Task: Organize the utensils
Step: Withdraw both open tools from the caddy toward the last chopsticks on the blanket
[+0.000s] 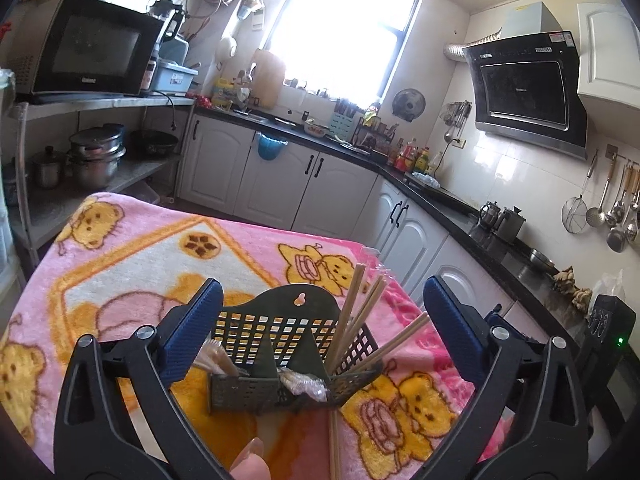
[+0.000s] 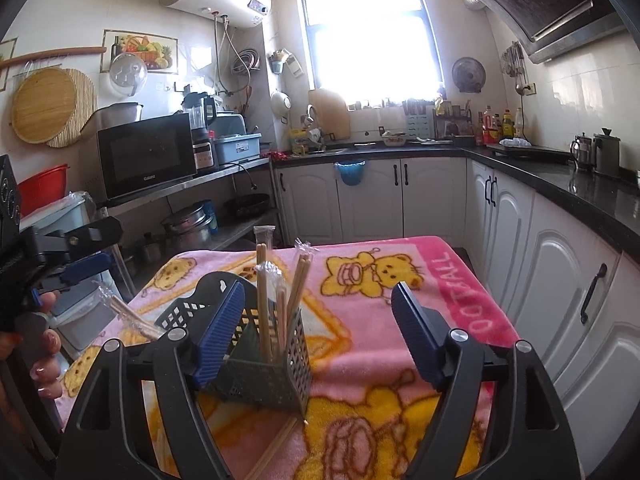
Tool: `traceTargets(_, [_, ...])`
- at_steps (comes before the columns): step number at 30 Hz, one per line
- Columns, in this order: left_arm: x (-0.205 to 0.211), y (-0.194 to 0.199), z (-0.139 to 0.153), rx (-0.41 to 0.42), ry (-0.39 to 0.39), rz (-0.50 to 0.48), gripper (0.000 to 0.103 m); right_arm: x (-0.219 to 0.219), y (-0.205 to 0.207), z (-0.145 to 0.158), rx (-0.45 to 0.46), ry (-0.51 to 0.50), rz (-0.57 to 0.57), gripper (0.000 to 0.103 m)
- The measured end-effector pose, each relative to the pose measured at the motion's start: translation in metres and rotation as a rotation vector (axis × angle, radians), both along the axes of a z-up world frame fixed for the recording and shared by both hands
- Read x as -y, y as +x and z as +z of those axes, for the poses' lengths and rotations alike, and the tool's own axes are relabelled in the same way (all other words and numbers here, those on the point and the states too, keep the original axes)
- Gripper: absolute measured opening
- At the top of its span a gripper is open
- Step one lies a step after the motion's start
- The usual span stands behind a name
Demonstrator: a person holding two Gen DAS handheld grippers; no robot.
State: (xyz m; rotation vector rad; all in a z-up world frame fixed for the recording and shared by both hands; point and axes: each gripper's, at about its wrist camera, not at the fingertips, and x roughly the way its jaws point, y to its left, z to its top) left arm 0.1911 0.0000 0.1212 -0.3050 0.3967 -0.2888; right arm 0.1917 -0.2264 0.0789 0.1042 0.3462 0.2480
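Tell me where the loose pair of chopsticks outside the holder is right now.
The loose chopsticks lie flat on the pink blanket, just in front of the dark utensil holder, low in both wrist views.

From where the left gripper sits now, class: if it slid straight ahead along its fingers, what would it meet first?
Most likely the dark utensil caddy standing on the pink blanket. It sits between the open fingers of the left gripper, just ahead, with chopsticks leaning in its right compartment. Depth is hard to judge through the fisheye.

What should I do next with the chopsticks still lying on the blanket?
Probably bring the right gripper, jaws open and empty, down to the loose chopsticks on the blanket in front of the caddy, then drop them in with the standing ones.
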Motion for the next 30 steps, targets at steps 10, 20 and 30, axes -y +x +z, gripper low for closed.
traceTargets(10, [-0.011, -0.028, 0.000, 0.010, -0.025, 0.016, 0.092, 0.009, -0.020, 0.001, 0.003, 0.031, -0.001, 0.081])
traceTargets(20, [-0.014, -0.057, -0.010, 0.003, -0.024, 0.030, 0.092, 0.013, -0.042, 0.002, 0.003, 0.031, 0.004, 0.082])
traceTargets(30, [-0.011, -0.074, -0.031, -0.038, -0.001, 0.022, 0.092, 0.007, -0.056, -0.011, -0.024, -0.002, 0.013, 0.085])
